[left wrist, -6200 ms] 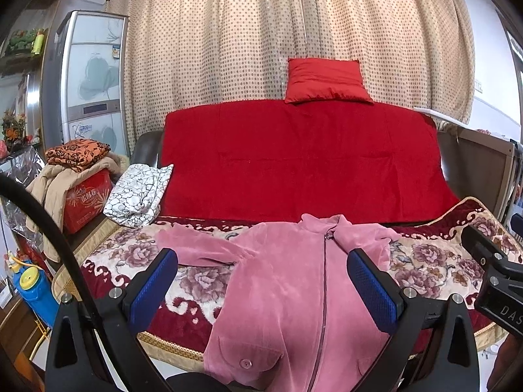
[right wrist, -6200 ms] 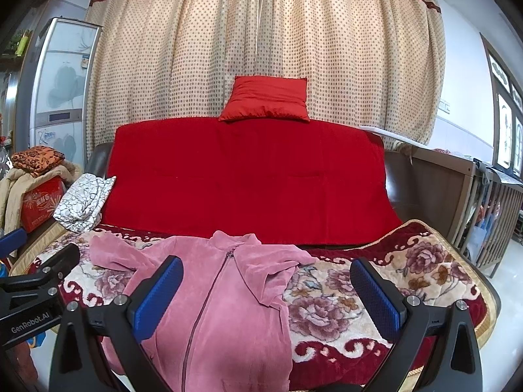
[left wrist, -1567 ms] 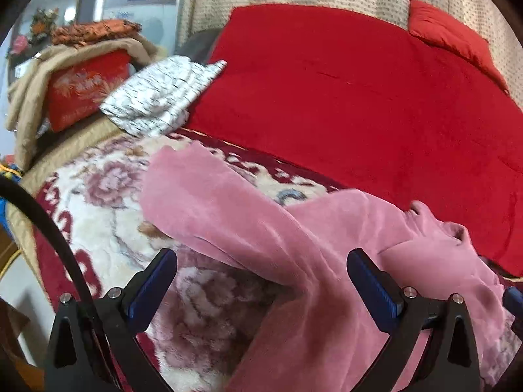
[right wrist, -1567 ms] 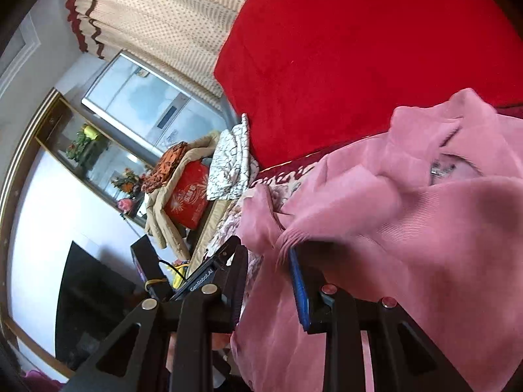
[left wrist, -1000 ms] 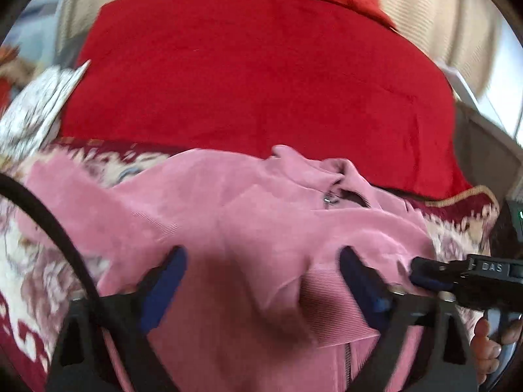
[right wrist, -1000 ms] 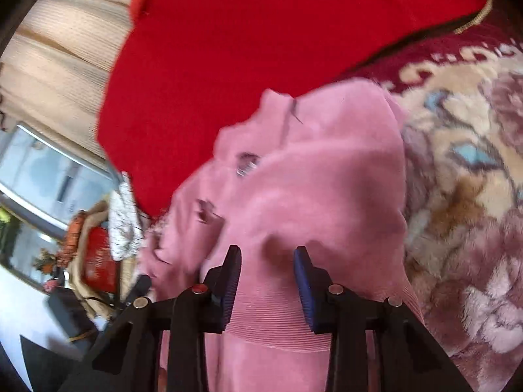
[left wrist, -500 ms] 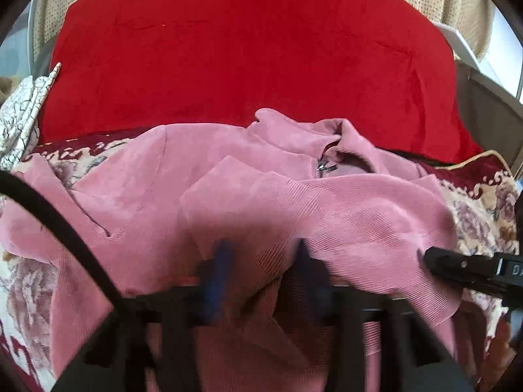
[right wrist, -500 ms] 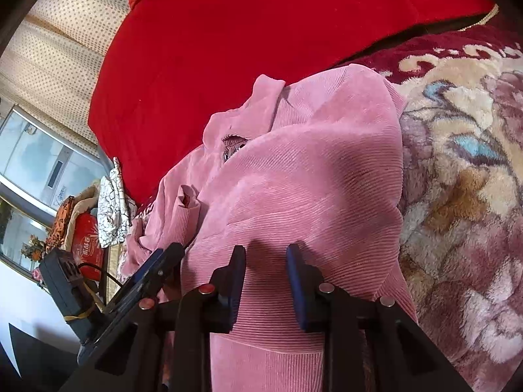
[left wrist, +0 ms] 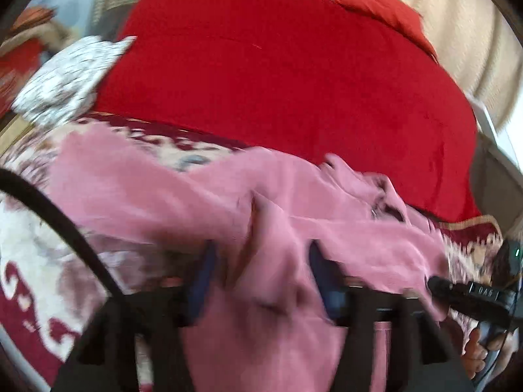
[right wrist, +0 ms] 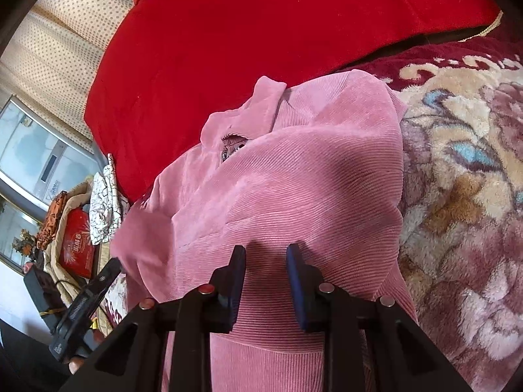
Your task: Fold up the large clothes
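Observation:
A pink corduroy zip jacket (left wrist: 157, 196) lies on a floral blanket (left wrist: 29, 245) over a sofa seat. The left wrist view is blurred. My left gripper (left wrist: 261, 268) is over the jacket's middle with its jaws opening. A ridge of pink cloth lies between the pads, which stand off it. In the right wrist view the jacket's sleeve (right wrist: 310, 176) arches across the chest toward the collar. My right gripper (right wrist: 264, 271) is shut on that sleeve just above the cuff. The left gripper's body (right wrist: 85, 294) shows at the lower left there.
A red cover (left wrist: 278, 81) drapes the sofa back, with a red cushion (left wrist: 376, 3) on top. A white patterned cloth (left wrist: 72, 75) lies at the seat's left end. A red box (right wrist: 76, 245) and piled clothes stand beyond it. A hand (left wrist: 477, 356) holds the right gripper.
The left gripper's jaws narrowed over the jacket's middle and now stand wider, and its view has swung left. The right gripper has stayed put, narrow on the folded-over sleeve.

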Demonstrator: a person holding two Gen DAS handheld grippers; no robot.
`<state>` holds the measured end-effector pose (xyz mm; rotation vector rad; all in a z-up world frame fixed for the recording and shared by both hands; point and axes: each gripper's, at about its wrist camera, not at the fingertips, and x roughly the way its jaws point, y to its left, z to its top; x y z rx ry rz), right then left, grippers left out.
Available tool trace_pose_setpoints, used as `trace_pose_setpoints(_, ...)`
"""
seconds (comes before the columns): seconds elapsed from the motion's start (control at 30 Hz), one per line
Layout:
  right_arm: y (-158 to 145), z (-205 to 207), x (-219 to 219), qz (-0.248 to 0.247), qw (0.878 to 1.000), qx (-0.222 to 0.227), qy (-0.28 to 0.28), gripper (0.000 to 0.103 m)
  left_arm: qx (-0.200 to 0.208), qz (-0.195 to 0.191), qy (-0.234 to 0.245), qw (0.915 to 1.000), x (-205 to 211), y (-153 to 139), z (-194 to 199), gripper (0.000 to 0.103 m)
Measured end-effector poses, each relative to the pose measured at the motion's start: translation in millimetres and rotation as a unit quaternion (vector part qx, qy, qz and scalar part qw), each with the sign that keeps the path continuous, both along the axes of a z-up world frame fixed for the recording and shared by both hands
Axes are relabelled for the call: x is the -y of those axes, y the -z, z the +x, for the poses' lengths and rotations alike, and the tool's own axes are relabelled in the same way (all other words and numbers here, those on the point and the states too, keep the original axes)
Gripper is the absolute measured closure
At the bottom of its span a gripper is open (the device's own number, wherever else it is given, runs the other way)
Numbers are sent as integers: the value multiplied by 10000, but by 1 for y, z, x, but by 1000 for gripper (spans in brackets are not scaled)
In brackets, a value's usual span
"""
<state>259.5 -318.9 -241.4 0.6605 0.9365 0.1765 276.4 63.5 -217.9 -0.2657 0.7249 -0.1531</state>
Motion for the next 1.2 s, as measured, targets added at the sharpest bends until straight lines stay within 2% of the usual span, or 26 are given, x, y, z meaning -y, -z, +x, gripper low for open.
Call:
trace_pose_setpoints(0.07,0,1,0,25,10000,-20,9,74,102,-108,-193,9997,-22,-4,-5,37)
trace_pose_setpoints(0.2,-1,1,0,25,10000,-36,45,74,117,-490,-950,9942,-74,-4,-10,26)
trace_pose_setpoints(0.3,-11,-3,-5,-138,9999,83,-17,71,16,-905,-1600,9830,-116,3,-12,23)
trace_pose_setpoints(0.43,-27,-9,-14,-101,9981,588,-135,69,-189,-1581,-2410,9574,-166,23,-14,20)
trace_pose_setpoints(0.47,-31,-9,-19,-187,9974,672,-167,48,-236,-1761,-2517,9514,-174,29,-13,20)
trace_pose_setpoints(0.5,-32,-8,-23,-257,9970,699,-193,23,-278,-1878,-2553,9480,-179,33,-10,19)
trace_pose_setpoints(0.53,-31,-7,-26,-276,9968,720,-207,17,-333,-1973,-2552,9460,-183,38,-5,19)
trace_pose_setpoints(0.6,-28,-5,-32,-300,9966,735,-205,19,-404,-2105,-2499,9443,-188,44,5,19)
trace_pose_setpoints(0.67,-18,1,-40,-397,9978,443,-287,22,-422,-2324,-2480,9395,-194,49,17,19)
trace_pose_setpoints(0.73,-16,1,-41,-545,9973,445,-227,26,-405,-2434,-2552,9349,-204,53,30,19)
trace_pose_setpoints(0.9,-14,3,-46,-866,9945,423,-422,26,-472,-2625,-2666,9262,-224,65,63,19)
trace_pose_setpoints(0.97,-13,2,-51,-1047,9922,469,-489,26,-475,-2724,-2631,9243,-230,68,74,20)
trace_pose_setpoints(1.03,-13,1,-56,-1192,9902,497,-526,26,-491,-2733,-2560,9259,-233,70,85,20)
trace_pose_setpoints(1.07,-13,2,-57,-1260,9892,509,-542,26,-531,-2672,-2542,9280,-234,70,90,30)
trace_pose_setpoints(1.1,-12,2,-57,-1311,9885,519,-551,26,-542,-2621,-2508,9303,-233,70,93,50)
trace_pose_setpoints(1.13,-12,2,-58,-1359,9877,529,-560,26,-563,-2568,-2447,9333,-233,71,99,64)
trace_pose_setpoints(1.17,-12,2,-59,-1382,9874,533,-564,26,-595,-2477,-2366,9376,-231,71,103,91)
trace_pose_setpoints(1.2,-12,2,-59,-1381,9874,538,-559,27,-595,-2366,-2291,9423,-228,69,106,98)
